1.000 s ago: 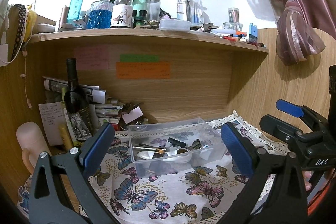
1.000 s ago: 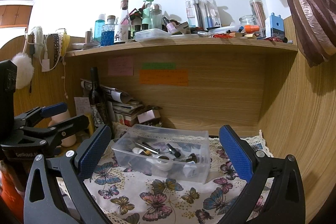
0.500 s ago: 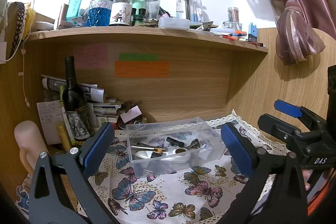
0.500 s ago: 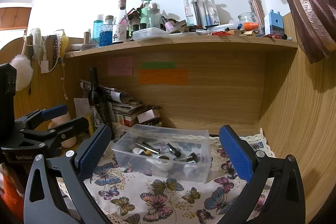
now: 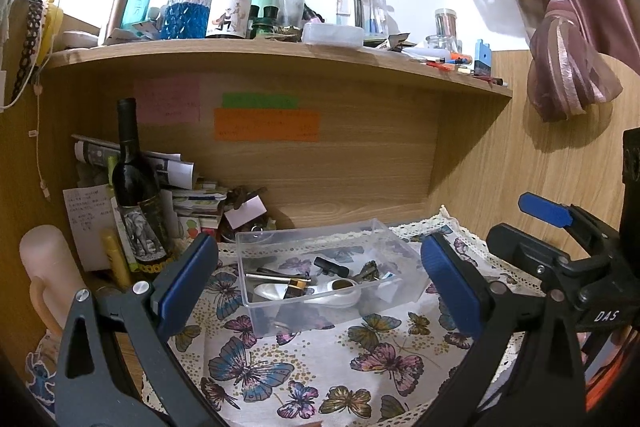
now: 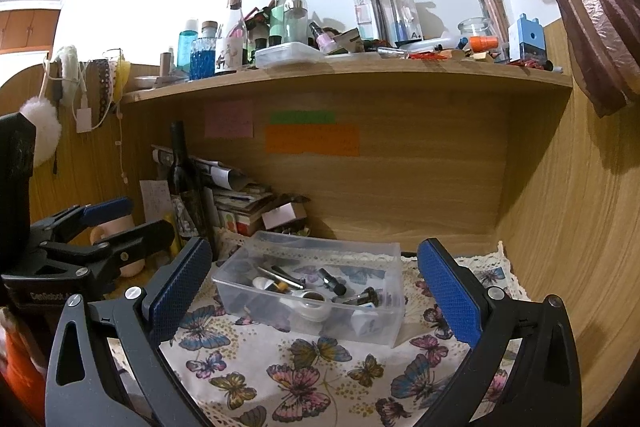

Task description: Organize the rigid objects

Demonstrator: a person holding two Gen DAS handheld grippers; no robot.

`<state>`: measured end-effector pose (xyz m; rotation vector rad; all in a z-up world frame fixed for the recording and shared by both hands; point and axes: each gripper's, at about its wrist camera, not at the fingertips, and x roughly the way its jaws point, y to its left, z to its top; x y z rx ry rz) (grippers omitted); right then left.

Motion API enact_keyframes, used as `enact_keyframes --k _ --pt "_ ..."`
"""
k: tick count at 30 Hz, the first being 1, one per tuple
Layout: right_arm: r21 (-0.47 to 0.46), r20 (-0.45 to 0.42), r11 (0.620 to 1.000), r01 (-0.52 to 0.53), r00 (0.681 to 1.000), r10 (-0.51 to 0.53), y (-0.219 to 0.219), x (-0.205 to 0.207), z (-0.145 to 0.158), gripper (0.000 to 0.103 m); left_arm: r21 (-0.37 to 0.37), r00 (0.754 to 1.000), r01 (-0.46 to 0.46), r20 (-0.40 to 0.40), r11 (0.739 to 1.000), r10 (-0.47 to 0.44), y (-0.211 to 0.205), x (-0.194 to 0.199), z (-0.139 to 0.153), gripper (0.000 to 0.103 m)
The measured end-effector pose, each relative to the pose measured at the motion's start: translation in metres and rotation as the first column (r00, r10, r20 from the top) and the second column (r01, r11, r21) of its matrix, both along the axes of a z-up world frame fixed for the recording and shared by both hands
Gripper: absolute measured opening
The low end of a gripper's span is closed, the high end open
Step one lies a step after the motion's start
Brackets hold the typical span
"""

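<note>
A: In the left wrist view, what shows?

B: The left gripper is spread wide and holds nothing. The clear plastic box stands on the butterfly cloth, framed between the two blue pads. Inside the box lie small items: a black tube, a white spoon-like piece, thin metal sticks. Several overlap, so I cannot name each. Left of the box stands a dark wine bottle before a paper pile whose base is hidden. Right of the box the right gripper enters side-on, its body cut by the frame edge.

A: And the right wrist view?

B: The right gripper's fingers gape wide, empty, with the box between and beyond them. The box's contents blur through its wall. Left of the box the left gripper appears side-on, partly covering a pale cup-like thing. Above the box, the shelf is crowded with bottles; labels are unreadable. The notes on the back panel are illegible too.
</note>
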<state>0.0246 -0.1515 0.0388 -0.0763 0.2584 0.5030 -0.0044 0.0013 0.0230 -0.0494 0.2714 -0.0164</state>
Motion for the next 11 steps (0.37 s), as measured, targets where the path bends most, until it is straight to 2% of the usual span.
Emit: enact_keyframes --k 11 --pt "0.004 -0.031 1.0 0.012 0.999 -0.012 0.0021 0.0085 -0.0051 0.103 -0.005 1.0 0.021 -0.016 1.0 -0.021 0.0038 0.0075 -0.0036 0.103"
